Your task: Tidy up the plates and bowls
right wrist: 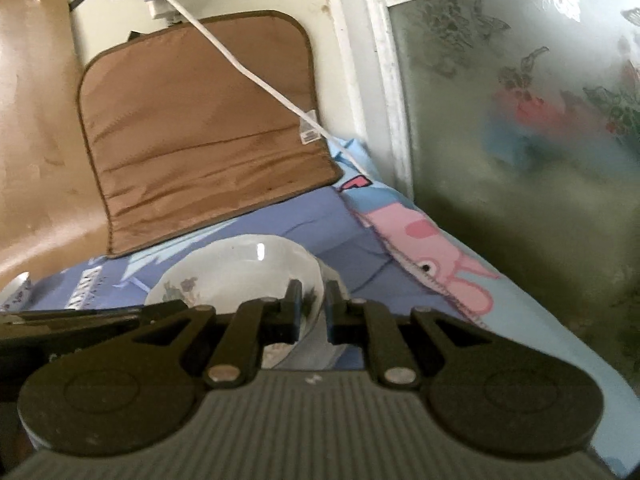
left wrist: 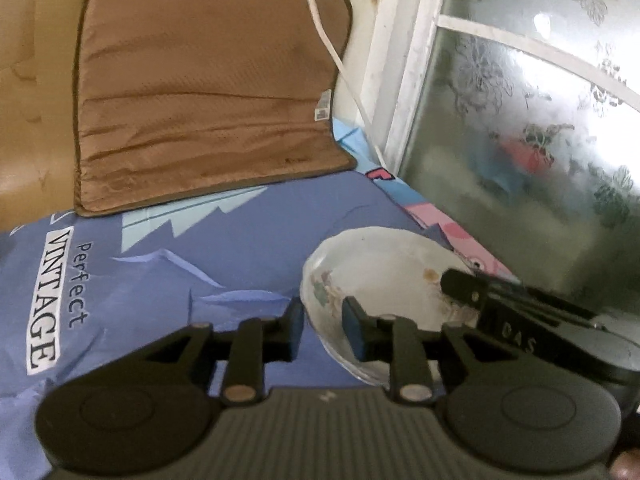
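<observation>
A glossy round ceramic bowl (left wrist: pixel 384 280) sits on the printed bedsheet (left wrist: pixel 160 280) near its window-side edge. Left gripper (left wrist: pixel 323 332) jaws straddle its rim, loosened; right gripper (right wrist: pixel 313 312) jaws pinch the rim.

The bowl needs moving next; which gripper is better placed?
Probably right: the right gripper has its jaws close around the bowl rim; the left gripper stands wider, not pressing it.
</observation>
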`<action>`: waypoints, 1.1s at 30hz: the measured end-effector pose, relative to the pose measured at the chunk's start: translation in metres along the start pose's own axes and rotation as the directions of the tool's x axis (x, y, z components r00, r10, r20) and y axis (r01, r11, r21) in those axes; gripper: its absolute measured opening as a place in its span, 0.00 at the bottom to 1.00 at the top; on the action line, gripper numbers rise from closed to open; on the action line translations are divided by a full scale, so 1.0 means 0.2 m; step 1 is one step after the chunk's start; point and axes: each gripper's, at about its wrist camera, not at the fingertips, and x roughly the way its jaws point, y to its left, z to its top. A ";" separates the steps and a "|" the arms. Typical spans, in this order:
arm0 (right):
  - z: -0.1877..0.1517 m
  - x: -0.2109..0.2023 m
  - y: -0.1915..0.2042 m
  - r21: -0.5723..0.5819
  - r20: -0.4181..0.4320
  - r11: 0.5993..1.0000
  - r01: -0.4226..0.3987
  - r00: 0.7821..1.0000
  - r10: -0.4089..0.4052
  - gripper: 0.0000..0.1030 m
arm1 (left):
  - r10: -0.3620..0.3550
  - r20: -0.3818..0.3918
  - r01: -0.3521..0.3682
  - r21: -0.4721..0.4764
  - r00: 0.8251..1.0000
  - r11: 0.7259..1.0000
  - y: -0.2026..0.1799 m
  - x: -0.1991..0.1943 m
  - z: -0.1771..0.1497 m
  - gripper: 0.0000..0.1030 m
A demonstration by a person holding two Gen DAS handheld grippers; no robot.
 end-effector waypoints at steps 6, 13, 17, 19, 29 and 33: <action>0.01 -0.02 -0.03 0.018 0.083 0.998 0.053 0.995 -0.054 0.45 | 0.025 0.058 -0.026 0.033 0.998 0.999 0.00 -0.07 0.00 0.41; 0.02 -0.08 0.00 0.053 0.117 0.999 0.011 0.993 -0.017 0.44 | 0.058 0.071 -0.058 -0.008 0.996 0.998 0.12 -0.15 -0.02 0.41; 0.02 -0.09 0.12 0.032 0.093 0.998 -0.054 0.994 0.051 0.44 | 0.107 0.036 -0.106 -0.024 0.994 0.994 0.22 -0.18 -0.07 0.41; 0.01 -0.09 0.18 0.031 0.063 0.995 -0.092 0.994 0.090 0.44 | 0.142 0.009 -0.141 -0.035 0.990 0.989 0.28 -0.20 -0.10 0.41; -0.09 -0.04 0.53 0.012 -0.082 0.976 -0.219 0.972 0.219 0.44 | 0.274 -0.015 -0.274 -0.091 0.962 0.957 0.60 -0.35 -0.24 0.41; -0.15 -0.03 0.66 -0.009 -0.110 0.970 -0.242 0.965 0.239 0.44 | 0.303 -0.009 -0.302 -0.114 0.953 0.946 0.72 -0.41 -0.28 0.42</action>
